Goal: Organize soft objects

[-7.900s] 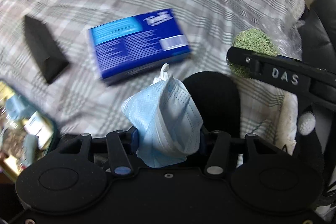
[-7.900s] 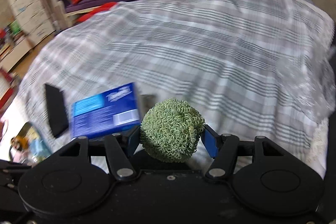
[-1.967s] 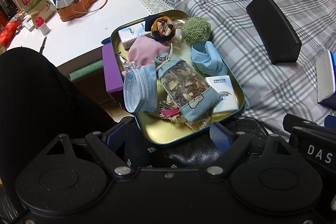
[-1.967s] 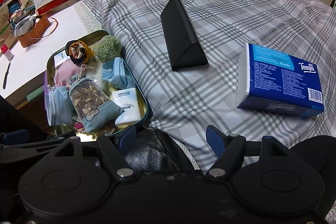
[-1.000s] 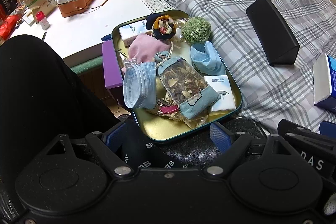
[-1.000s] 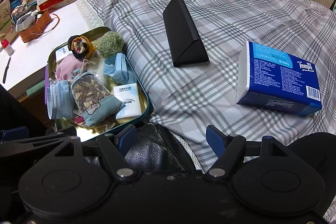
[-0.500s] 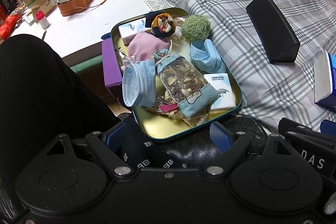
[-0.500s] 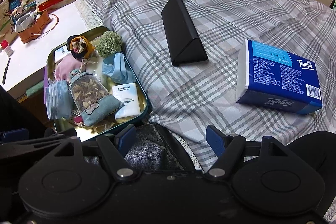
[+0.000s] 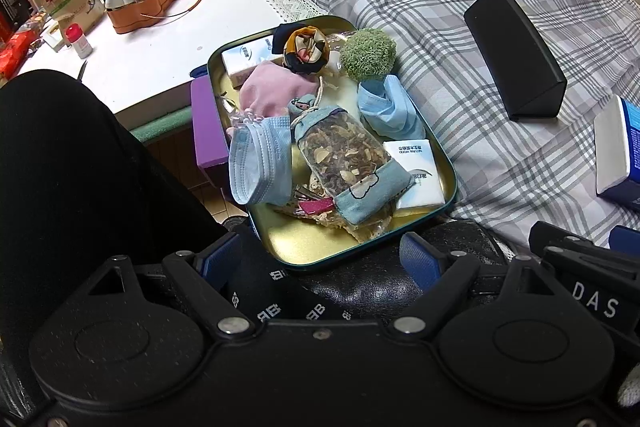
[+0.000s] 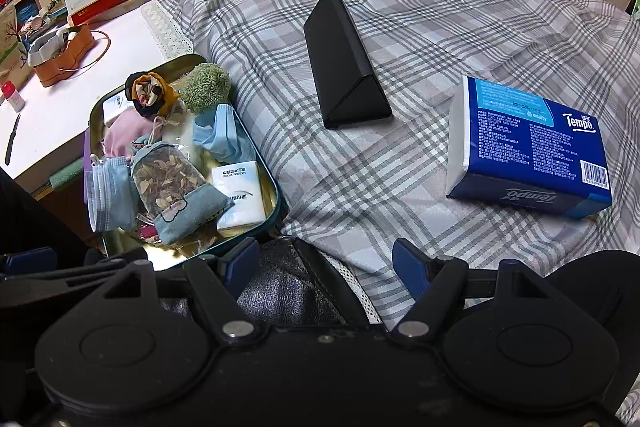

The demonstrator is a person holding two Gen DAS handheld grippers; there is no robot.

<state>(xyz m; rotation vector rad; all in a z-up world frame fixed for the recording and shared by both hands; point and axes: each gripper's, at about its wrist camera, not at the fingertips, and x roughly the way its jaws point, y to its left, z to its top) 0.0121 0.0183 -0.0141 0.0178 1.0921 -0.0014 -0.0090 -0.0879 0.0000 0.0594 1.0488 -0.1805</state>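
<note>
Both claws stand open and empty, the left claw poised just short of the near rim of a green tin tray, the right claw low over the plaid bedspread with its blue pads spread apart. In the tray lie the soft things gathered so far: a potpourri sachet across the middle, a pleated blue face mask drooping over the tray's left edge, a second, crumpled blue mask at right, a pink pouch, a patterned scrunchie, a green knitted ball on the far rim and two small tissue packs. Out on the bed, well apart from the tray, rest a black triangular case and a blue Tempo tissue pack. The pack looks the likeliest soft item left to move; the right claw is nearer to it and would do best to close across its narrow side, squeezing lightly so the wrapper does not buckle, and set it down beside the crowded tray, not on top. The overhanging mask may slip off if the tray is nudged.
</note>
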